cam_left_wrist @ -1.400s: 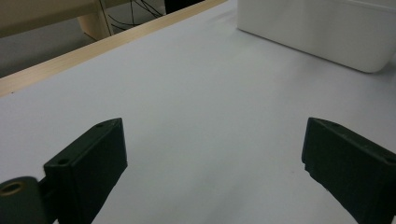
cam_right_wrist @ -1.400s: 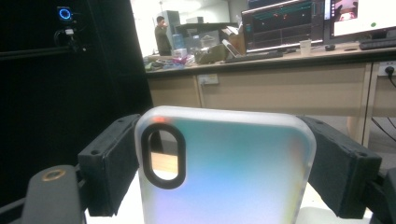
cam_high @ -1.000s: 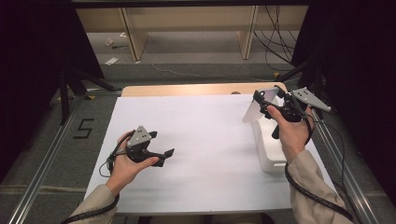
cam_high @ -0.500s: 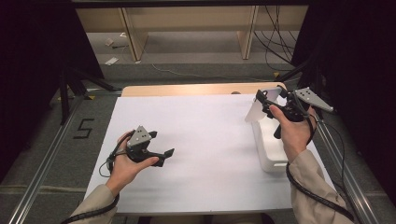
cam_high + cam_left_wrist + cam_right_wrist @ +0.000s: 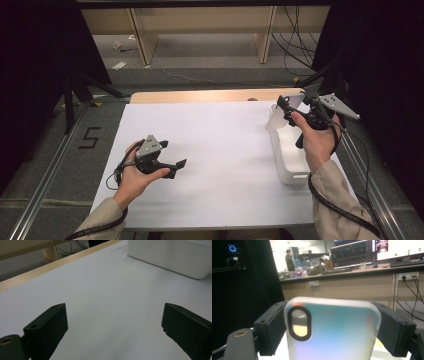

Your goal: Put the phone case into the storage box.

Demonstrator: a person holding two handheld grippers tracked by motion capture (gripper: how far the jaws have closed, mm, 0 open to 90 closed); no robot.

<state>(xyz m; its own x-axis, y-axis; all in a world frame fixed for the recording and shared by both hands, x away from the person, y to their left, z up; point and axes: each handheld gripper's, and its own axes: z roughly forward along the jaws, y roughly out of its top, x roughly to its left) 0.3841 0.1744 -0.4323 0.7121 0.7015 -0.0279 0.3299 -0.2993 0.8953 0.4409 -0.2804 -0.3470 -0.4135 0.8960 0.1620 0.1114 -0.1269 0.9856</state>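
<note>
Left gripper (image 5: 176, 167): low over the table's left half, held level, jaws spread wide with nothing between them (plain in the left gripper view).
Left hand (image 5: 135, 175): wrapped round the gripper's body, forearm coming in from the bottom edge.
Right gripper (image 5: 283, 106): raised at the far right, jaws clamped on the two long edges of a phone case (image 5: 332, 330).
Right hand (image 5: 315, 140): gripping from below, sleeve angled up.

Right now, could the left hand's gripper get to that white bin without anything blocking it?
Probably yes. The left gripper is open and holds nothing, and bare white table lies between it and the white bin. It would need a long reach across, though.
</note>
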